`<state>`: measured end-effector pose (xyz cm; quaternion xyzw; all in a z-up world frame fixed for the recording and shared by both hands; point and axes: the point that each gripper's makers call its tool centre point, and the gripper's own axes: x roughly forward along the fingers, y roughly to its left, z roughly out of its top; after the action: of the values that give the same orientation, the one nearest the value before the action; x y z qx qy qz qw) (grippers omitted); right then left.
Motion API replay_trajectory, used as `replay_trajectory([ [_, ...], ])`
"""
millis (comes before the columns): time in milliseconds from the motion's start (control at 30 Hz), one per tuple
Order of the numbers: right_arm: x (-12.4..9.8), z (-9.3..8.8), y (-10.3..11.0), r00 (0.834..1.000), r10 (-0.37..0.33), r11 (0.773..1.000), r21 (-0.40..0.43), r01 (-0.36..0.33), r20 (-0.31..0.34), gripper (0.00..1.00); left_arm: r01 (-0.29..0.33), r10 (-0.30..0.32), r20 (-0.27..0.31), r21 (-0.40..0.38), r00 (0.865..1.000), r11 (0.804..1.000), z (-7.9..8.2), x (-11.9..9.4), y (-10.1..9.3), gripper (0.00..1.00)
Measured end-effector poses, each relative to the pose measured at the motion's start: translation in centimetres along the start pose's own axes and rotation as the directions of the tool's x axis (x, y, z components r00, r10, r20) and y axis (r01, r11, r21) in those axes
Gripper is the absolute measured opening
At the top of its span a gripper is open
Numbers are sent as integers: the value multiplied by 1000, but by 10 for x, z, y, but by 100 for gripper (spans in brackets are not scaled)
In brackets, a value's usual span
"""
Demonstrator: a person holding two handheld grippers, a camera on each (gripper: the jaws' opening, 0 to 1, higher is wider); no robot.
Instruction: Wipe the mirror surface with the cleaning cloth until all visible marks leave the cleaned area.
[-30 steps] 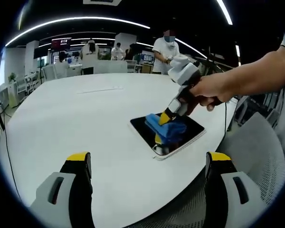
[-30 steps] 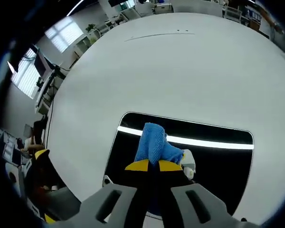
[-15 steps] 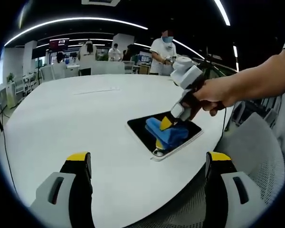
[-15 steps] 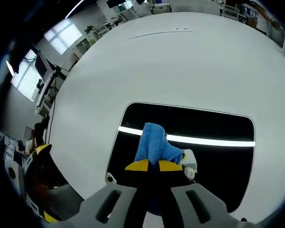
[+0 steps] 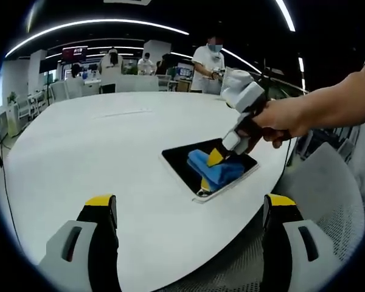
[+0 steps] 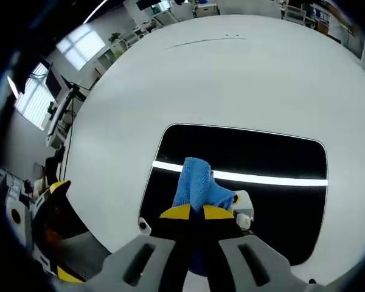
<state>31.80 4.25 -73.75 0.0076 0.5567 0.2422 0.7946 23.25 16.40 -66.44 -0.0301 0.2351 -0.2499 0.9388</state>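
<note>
Left tool (image 5: pixel 185 243), spread and bare, near edge of white table (image 5: pixel 97 152). Rightward: dark mirror (image 5: pixel 177 159) flat on table, blue cleaning cloth (image 5: pixel 214 170) upon it, pinched by right tool (image 6: pixel 191 212).

Left view faces mirror (image 5: pixel 210 165) from afar; right view looks down close

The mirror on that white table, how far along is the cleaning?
Underway. The right gripper is shut on the blue cleaning cloth and presses it on the mirror, which lies flat on the table. The dark glass around the cloth shows no obvious marks, only a reflected light strip; fine smears are too small to judge. The left gripper is open, idle.
</note>
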Motion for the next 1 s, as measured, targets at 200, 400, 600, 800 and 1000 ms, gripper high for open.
replay_trajectory([
  [200,-3,-10,4,1000,7,1000,-2,-7,-8,0,8,-8,-5,-3,1000,1000,-1,0,-2,99],
  [400,-4,-14,6,1000,13,1000,-11,-13,-16,0,9,-9,-3,-3,1000,1000,0,0,-3,99],
  [600,-9,-21,10,1000,13,1000,-17,-13,-23,0,5,-5,-3,6,1000,1000,0,0,-2,99],
  [800,-9,-27,12,999,11,1000,-28,-12,-45,0,-4,4,0,6,1000,1000,1,0,0,99],
  [1000,-9,-27,12,999,17,1000,-26,-18,-43,0,-2,2,6,1,1000,1000,2,0,0,99],
])
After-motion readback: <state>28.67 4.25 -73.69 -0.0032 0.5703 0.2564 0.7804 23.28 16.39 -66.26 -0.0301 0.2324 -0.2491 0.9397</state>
